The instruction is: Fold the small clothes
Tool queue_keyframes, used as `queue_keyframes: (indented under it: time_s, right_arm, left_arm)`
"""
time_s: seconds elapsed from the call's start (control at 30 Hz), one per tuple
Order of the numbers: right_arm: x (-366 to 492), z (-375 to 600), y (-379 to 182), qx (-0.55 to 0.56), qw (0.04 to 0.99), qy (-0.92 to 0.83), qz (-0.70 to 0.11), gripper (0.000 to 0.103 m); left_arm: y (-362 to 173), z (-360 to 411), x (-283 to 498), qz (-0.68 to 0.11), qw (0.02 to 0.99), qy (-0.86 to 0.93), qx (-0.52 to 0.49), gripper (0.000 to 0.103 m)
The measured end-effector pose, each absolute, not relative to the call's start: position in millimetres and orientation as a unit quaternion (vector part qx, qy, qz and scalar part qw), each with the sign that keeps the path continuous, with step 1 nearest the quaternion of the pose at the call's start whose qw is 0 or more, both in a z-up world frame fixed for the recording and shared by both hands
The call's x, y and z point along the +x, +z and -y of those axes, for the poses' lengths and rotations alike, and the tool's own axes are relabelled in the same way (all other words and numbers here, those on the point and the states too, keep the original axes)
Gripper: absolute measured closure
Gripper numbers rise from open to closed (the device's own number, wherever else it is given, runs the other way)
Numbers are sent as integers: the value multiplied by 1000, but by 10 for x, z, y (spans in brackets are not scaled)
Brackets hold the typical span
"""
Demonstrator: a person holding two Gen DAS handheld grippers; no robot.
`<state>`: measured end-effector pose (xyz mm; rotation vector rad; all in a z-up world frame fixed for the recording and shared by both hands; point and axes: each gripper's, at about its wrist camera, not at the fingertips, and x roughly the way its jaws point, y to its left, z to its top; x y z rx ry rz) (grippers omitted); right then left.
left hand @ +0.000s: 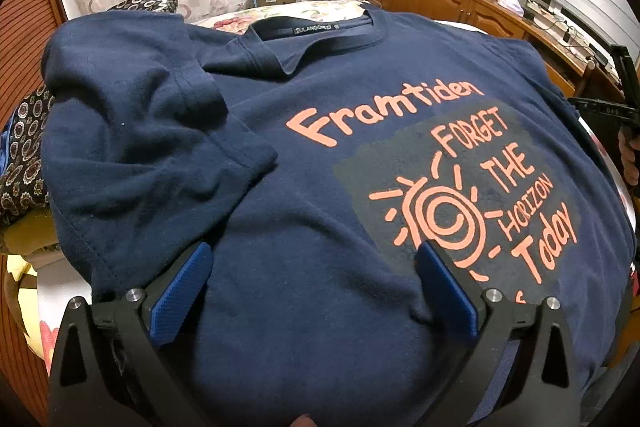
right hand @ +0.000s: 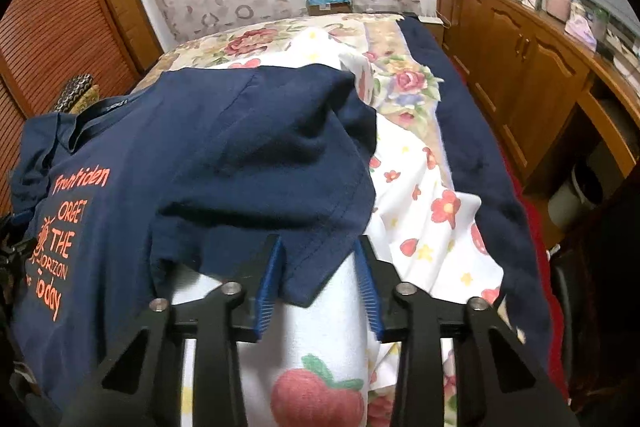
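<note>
Left wrist view: the left gripper (left hand: 312,291) hovers with jaws wide apart over the navy T-shirt (left hand: 320,155), spread on the bed, one sleeve (left hand: 160,131) folded inward.

Right wrist view: the right gripper (right hand: 318,283) has jaws apart around the other sleeve's hem (right hand: 296,267), near the bedspread's (right hand: 424,227) side edge; it should pinch the hem fully before carrying it inward to match.

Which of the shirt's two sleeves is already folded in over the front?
The sleeve beside the "Framtiden" print lies folded over the navy T-shirt front. The other sleeve hangs off the side between the right tongs.
</note>
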<state>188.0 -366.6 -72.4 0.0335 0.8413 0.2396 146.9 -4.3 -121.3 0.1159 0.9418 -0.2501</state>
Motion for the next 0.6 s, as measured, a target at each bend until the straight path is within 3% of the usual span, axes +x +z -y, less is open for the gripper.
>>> queue_keyframes:
  time_s: [0.1, 0.6]
  right_arm:
    - [1918, 3641, -761, -12, 909, 99, -405, 101]
    - [1697, 3418, -276, -36, 937, 144, -318, 102]
  left_arm:
    - [-1213, 43, 1472, -452, 882, -120, 56, 0]
    - [-1219, 36, 1479, -451, 883, -120, 55, 0]
